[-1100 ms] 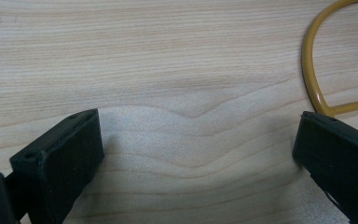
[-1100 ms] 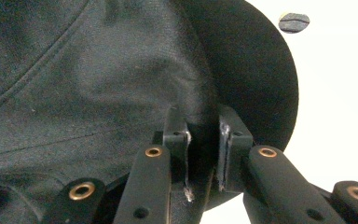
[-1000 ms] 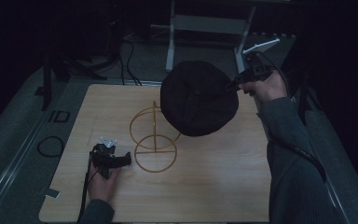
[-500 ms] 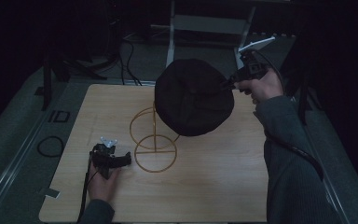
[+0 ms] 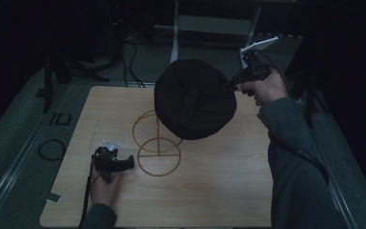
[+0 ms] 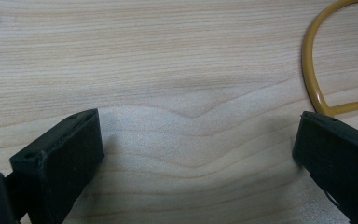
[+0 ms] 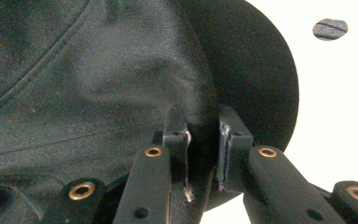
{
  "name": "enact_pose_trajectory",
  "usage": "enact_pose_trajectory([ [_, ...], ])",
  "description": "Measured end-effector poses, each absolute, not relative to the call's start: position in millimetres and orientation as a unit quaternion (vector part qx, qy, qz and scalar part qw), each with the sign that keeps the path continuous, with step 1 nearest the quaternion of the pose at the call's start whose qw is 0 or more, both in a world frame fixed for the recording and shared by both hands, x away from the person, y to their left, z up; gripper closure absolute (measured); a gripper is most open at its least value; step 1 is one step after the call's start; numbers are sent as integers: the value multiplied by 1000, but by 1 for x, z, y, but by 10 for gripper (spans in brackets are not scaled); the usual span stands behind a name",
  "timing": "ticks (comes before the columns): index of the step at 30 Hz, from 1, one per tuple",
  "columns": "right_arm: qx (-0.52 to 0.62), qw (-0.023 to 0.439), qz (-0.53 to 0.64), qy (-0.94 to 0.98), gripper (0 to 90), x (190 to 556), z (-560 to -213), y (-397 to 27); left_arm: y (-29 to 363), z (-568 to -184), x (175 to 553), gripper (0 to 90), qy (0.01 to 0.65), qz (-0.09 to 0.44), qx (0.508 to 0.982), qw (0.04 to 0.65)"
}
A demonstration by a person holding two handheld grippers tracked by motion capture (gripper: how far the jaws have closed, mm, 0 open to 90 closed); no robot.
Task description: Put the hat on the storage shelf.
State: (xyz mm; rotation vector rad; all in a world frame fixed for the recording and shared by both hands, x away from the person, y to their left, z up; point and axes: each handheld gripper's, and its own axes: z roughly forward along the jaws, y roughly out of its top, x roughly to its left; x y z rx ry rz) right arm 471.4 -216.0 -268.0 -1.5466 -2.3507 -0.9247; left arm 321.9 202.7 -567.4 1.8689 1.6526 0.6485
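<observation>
The black cap [image 5: 193,102] hangs above the far half of the wooden bench [image 5: 219,191], over the top of the yellow wire stand [image 5: 158,151]. The right tongs [image 7: 204,135] are clamped on its edge. The left tongs [image 6: 196,154] rest on the bench beside the stand's base, spread wide with nothing between them.

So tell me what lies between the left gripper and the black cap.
In the high view, the yellow wire stand sits on the table between the left gripper and the black cap, which the right gripper holds aloft.
</observation>
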Motion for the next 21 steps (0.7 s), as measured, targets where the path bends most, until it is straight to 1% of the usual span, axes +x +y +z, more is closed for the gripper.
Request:
enact_pose_trajectory([
  [10,-503,88,-310,-802,770,468,-263,-200,203,-567,322,12,616,242,696,279],
  [21,-492,96,-302,-811,769,469,-270,-181,203,-568,322,12,616,242,696,279],
])
